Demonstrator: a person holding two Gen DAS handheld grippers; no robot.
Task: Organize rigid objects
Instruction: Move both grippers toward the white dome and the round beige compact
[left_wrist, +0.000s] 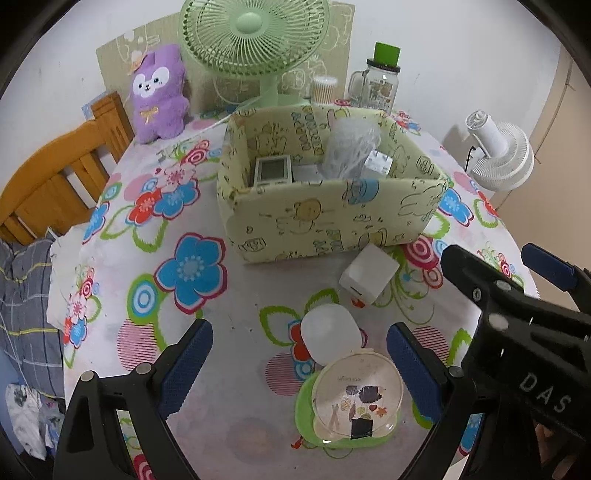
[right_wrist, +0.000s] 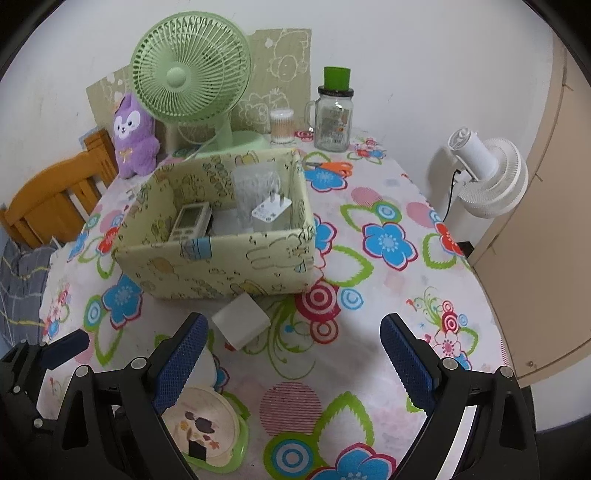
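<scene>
Judging by the box (left_wrist: 332, 218), I'm partway: a remote (right_wrist: 190, 220) and a plug adapter (right_wrist: 271, 213) sit inside. Both my left claw (left_wrist: 299, 365) and right claw (right_wrist: 291, 354) hang spread and empty, while the white cube (left_wrist: 368, 274), frosted cap (left_wrist: 330, 332) and round case (left_wrist: 357, 395) wait on the counter (right_wrist: 369, 369) in front of the box

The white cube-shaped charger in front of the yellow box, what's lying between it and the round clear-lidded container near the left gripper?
A frosted white egg-shaped object lies between the white cube charger and the round clear-lidded container, seen clearly in the left wrist view.
</scene>
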